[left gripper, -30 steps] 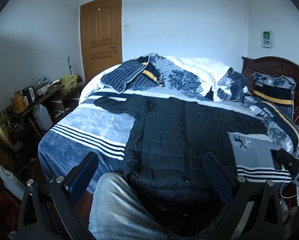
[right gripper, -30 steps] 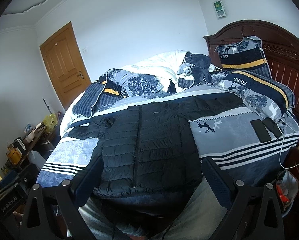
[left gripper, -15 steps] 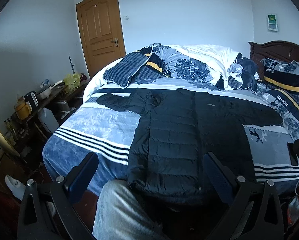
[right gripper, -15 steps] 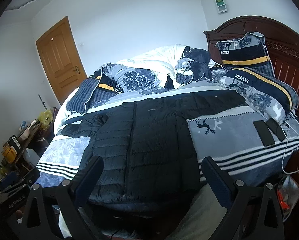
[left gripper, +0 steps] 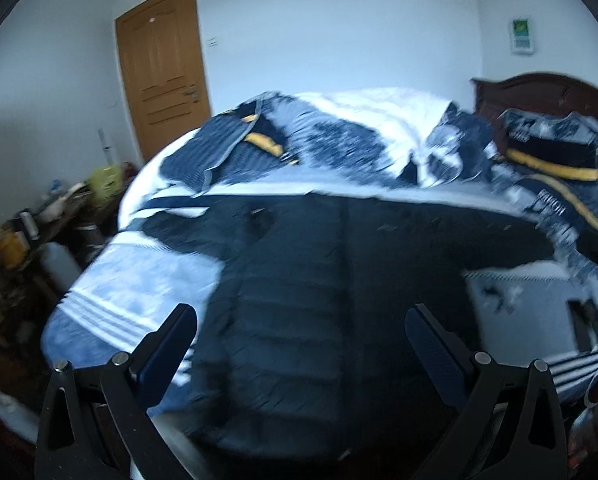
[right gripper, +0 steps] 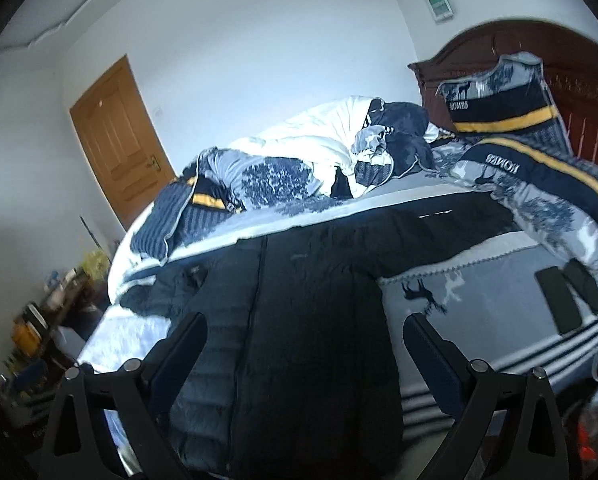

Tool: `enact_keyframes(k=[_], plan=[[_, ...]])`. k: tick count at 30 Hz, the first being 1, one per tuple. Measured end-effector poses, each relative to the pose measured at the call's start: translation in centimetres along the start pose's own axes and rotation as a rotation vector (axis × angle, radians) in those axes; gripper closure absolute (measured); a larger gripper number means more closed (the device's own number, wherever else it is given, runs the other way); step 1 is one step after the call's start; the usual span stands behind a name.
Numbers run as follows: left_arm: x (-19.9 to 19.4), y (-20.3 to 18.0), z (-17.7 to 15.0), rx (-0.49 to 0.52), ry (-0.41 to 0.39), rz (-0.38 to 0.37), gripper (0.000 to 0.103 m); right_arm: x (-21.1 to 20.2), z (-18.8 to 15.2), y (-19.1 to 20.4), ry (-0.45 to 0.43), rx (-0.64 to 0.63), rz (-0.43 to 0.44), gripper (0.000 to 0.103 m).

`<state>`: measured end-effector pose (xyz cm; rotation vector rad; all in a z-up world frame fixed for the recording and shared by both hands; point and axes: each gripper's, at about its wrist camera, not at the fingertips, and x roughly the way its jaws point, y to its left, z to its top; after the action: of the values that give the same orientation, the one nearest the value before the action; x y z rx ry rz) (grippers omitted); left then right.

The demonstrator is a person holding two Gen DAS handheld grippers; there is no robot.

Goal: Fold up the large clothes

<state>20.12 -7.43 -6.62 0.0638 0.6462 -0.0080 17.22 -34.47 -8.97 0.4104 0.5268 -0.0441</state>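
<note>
Change noted: against the frames of a second ago, we find both cameras carried closer in over the near edge of the bed, the jacket filling more of each view and our own knee gone from the bottom of the left view; the left view is smeared with motion. We judge this as the approach to a first grasp, with no fold yet made.

Bed [right gripper: 479, 288]: large, under a blue, grey and white patterned cover with dark stripes along the near edge and a deer motif toward the right side. Dark carved wooden headboard [right gripper: 547, 48] at the right end.

Black quilted puffer jacket [right gripper: 307, 320]: laid flat across the middle of the bed, hem at the near edge, sleeves spread toward the left and right sides, the left sleeve bunched.

Crumpled white and blue duvet [right gripper: 323, 140]: heaped along the far edge. Navy pillows with a yellow band [right gripper: 503, 104]: against the headboard.

Brown panelled wooden door [right gripper: 119, 144]: in the far wall, left of the bed. Cluttered low side table [left gripper: 59, 208]: off the bed's left side.

Two flat dark phones [right gripper: 567, 292]: near the right near corner, well apart from the jacket.

Left claw [left gripper: 301, 346]: spread wide, empty, above the jacket's lower body. Right claw [right gripper: 305, 354]: likewise spread, empty, over the hem.
</note>
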Motion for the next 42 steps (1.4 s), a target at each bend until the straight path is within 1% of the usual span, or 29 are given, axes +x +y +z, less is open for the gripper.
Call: enact_keyframes(k=[2, 4, 6, 7, 9, 10, 12, 13, 14, 15, 16, 19, 21, 23, 25, 26, 27, 29, 30, 33, 34, 35, 36, 37, 38, 40, 41, 42], plan=[[1.9, -1.6, 0.9, -0.006, -0.017, -0.056, 0.000, 2.0, 2.1, -1.8, -0.009, 0.043, 0.018, 0.003], [4.5, -3.8, 2.2, 0.011, 0.002, -0.114, 0.000, 4.3, 4.7, -4.7, -0.036, 0.111, 0.023, 0.003], [6.8, -6.3, 3.5, 0.043, 0.020, -0.133, 0.000, 6.4, 6.9, -7.3, -0.054, 0.171, 0.008, 0.003], [7.9, -7.6, 4.2, 0.056, 0.020, -0.140, 0.000, 8.2, 8.6, -9.2, -0.058, 0.202, -0.004, 0.003], [9.7, -10.0, 5.3, 0.071, 0.017, -0.155, 0.000, 11.2, 10.9, -12.3, -0.034, 0.237, -0.047, 0.003], [10.7, -11.4, 5.8, 0.075, 0.015, -0.165, 0.000, 13.2, 12.0, -14.3, -0.006, 0.256, -0.056, 0.003], [12.8, -13.8, 6.6, 0.088, 0.025, -0.192, 0.000, 16.7, 13.3, -18.1, 0.009, 0.311, -0.071, 0.003], [14.1, -15.2, 6.8, 0.097, 0.043, -0.207, 0.000, 18.8, 13.7, -20.8, 0.016, 0.365, -0.064, 0.003], [15.3, -16.2, 6.9, 0.101, 0.057, -0.221, 0.000, 19.8, 13.8, -22.6, 0.019, 0.400, -0.070, 0.004], [16.1, -17.2, 6.8, 0.108, 0.070, -0.236, 0.000, 21.7, 13.6, -25.4, 0.049, 0.458, -0.114, 0.009], [16.9, -18.1, 6.6, 0.118, 0.082, -0.245, 0.000, 23.1, 13.3, -27.9, 0.070, 0.502, -0.140, 0.012], [20.1, -20.7, 5.1, 0.139, 0.138, -0.261, 0.000, 25.8, 12.0, -33.4, 0.096, 0.601, -0.135, 0.013], [21.9, -21.8, 4.0, 0.127, 0.175, -0.266, 0.000, 27.4, 11.1, -37.1, 0.121, 0.680, -0.138, 0.014], [23.1, -22.4, 3.2, 0.116, 0.204, -0.278, 0.000, 29.1, 11.0, -40.6, 0.113, 0.709, -0.135, 0.016], [23.7, -22.8, 2.6, 0.118, 0.216, -0.273, 0.000, 31.3, 10.8, -43.0, 0.129, 0.742, -0.111, 0.029], [23.7, -22.7, 2.3, 0.119, 0.219, -0.271, 0.000, 31.7, 10.5, -43.7, 0.128, 0.760, -0.102, 0.043], [23.6, -22.5, 2.0, 0.122, 0.222, -0.266, 0.000, 32.8, 9.8, -44.5, 0.141, 0.783, -0.103, 0.053], [23.5, -22.0, 1.7, 0.123, 0.226, -0.254, 0.000, 34.3, 8.3, -45.0, 0.166, 0.799, -0.125, 0.053], [23.5, -21.7, 1.5, 0.123, 0.229, -0.248, 0.000, 35.2, 7.6, -45.1, 0.158, 0.807, -0.115, 0.052], [23.4, -20.5, 1.1, 0.113, 0.241, -0.224, 0.000, 35.8, 7.7, -44.8, 0.115, 0.774, -0.164, 0.053], [23.4, -20.1, 1.0, 0.110, 0.246, -0.216, 0.000, 35.9, 7.9, -44.6, 0.106, 0.768, -0.164, 0.053], [23.3, -19.7, 0.9, 0.107, 0.251, -0.206, 0.000, 36.3, 8.0, -44.2, 0.111, 0.743, -0.155, 0.058], [23.1, -19.1, 0.9, 0.101, 0.252, -0.197, 0.000, 37.0, 8.1, -43.6, 0.139, 0.705, -0.166, 0.093], [22.9, -18.5, 0.9, 0.092, 0.251, -0.189, 0.000, 37.2, 8.1, -42.9, 0.145, 0.690, -0.175, 0.098], [22.5, -17.9, 1.0, 0.081, 0.247, -0.183, 0.000, 36.6, 8.6, -41.9, 0.123, 0.670, -0.186, 0.098], [22.0, -16.5, 1.2, 0.054, 0.240, -0.175, 0.000, 34.9, 10.7, -39.1, 0.072, 0.577, -0.201, 0.098], [21.6, -15.8, 1.3, 0.041, 0.235, -0.170, 0.000, 33.4, 12.4, -36.5, 0.022, 0.499, -0.193, 0.098], [21.2, -15.1, 1.5, 0.029, 0.230, -0.165, 0.000, 31.6, 14.0, -33.3, -0.031, 0.422, -0.164, 0.098]])
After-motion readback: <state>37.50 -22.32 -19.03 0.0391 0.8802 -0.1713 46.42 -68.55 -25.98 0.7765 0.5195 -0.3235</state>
